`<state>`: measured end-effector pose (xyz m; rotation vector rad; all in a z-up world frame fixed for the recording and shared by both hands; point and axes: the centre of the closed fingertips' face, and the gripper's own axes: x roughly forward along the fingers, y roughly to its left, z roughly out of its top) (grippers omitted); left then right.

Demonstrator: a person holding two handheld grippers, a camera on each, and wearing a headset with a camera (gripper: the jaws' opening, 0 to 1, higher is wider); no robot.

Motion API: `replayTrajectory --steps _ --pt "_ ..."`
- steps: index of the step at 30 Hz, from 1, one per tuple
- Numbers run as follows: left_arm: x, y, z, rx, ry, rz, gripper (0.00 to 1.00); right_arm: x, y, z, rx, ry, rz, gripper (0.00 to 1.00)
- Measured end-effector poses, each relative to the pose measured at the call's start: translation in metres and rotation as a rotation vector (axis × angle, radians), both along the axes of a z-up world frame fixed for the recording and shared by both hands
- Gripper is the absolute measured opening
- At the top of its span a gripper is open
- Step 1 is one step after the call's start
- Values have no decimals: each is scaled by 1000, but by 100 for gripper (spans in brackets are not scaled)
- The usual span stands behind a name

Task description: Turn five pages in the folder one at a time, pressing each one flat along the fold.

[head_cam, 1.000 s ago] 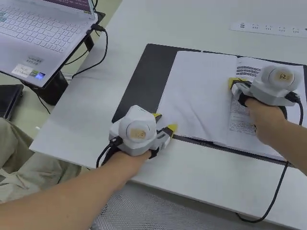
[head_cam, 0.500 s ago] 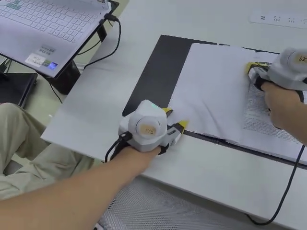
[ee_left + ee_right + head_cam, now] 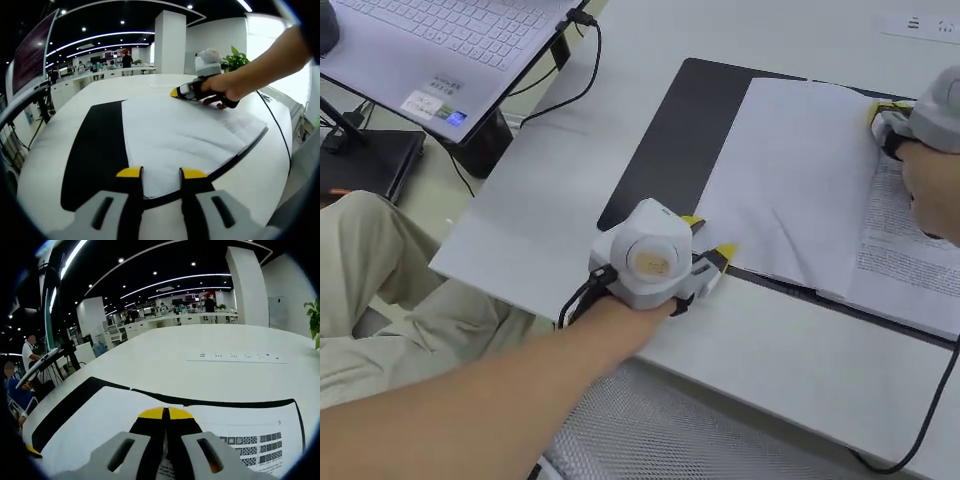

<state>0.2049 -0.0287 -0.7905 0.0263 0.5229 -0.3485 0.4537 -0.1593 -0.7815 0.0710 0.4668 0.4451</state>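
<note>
Head view: one folder [image 3: 665, 150], one laptop [image 3: 460, 45], left gripper [image 3: 710, 237], right gripper [image 3: 883, 112].

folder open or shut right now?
Open: the folder lies flat on the table, black cover showing, with a blank page and a printed page spread.

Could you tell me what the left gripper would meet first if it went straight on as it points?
Probably the left gripper meets the near edge of the white page on the open folder, right before its jaws.
</note>
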Motion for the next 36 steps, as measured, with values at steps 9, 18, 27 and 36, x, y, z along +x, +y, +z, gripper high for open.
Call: replayTrajectory --steps 9,18,27,36 --pt "0 0 0 0 -1 0 28 1 -4 -3 84 25 -25 0" --pt "0 0 0 0 -2 0 28 -18 -3 1 116 22 -11 0" --pt "0 0 1 4 -1 -2 28 -34 -3 2 138 28 -4 0" --pt "0 0 1 4 -3 -4 28 -42 -5 0 165 41 -2 0"
